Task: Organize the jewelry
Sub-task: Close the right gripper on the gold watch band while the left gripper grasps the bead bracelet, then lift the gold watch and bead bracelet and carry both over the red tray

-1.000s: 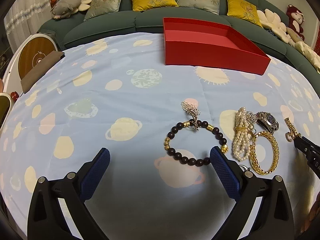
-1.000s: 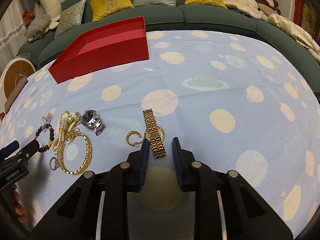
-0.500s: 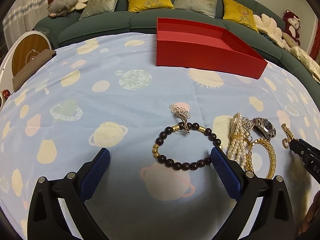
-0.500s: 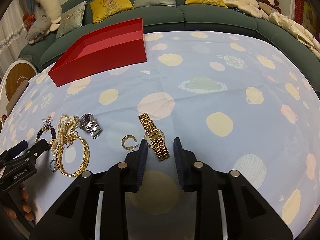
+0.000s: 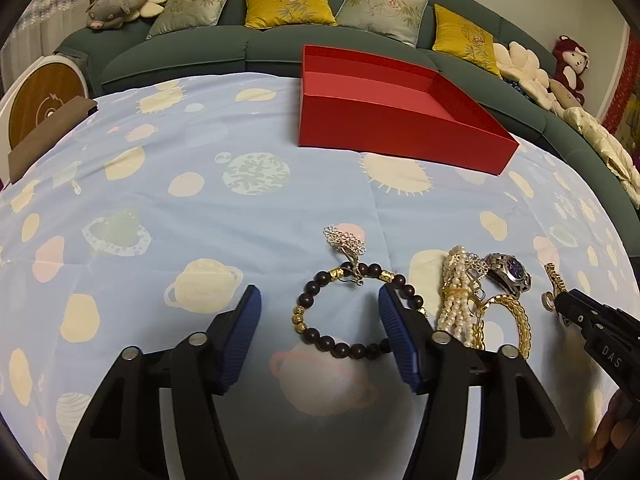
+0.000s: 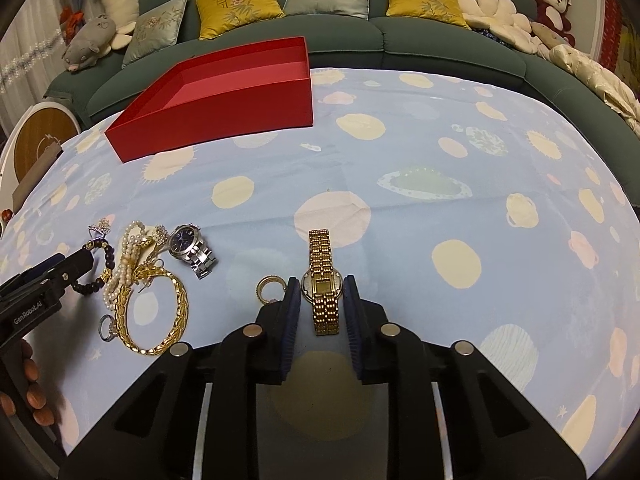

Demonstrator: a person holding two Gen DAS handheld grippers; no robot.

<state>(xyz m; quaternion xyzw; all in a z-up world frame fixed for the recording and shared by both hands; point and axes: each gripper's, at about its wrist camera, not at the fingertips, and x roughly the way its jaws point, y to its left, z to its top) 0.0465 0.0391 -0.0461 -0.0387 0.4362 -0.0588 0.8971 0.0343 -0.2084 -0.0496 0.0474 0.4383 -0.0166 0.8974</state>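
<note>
Both grippers closed in on jewelry.
Left gripper (image 5: pixel 320 312) straddled the bead bracelet (image 5: pixel 352 312), ungrasped; right gripper (image 6: pixel 322 300) flanked the gold watch (image 6: pixel 323 280), pads not pressing.

Red box (image 6: pixel 224 104): open-topped, shallow, at the far side of the bench. Gold watch (image 6: pixel 325 282): flat, strap stretched straight out. Gold hoop earring (image 6: pixel 269 289): just left of the gold watch. Steel watch (image 6: pixel 190 246): dark dial, lying on its side. Gold chain bracelet (image 6: pixel 160 312): flat loop. Pearl strands (image 6: pixel 126 264): bunched, overlapping the chain. Dark bead bracelet (image 5: pixel 352 312): gold spacers, open ring. Silver filigree brooch (image 5: pixel 346 240): touching the beads. Small ring (image 6: pixel 107 326): beside the chain.
</note>
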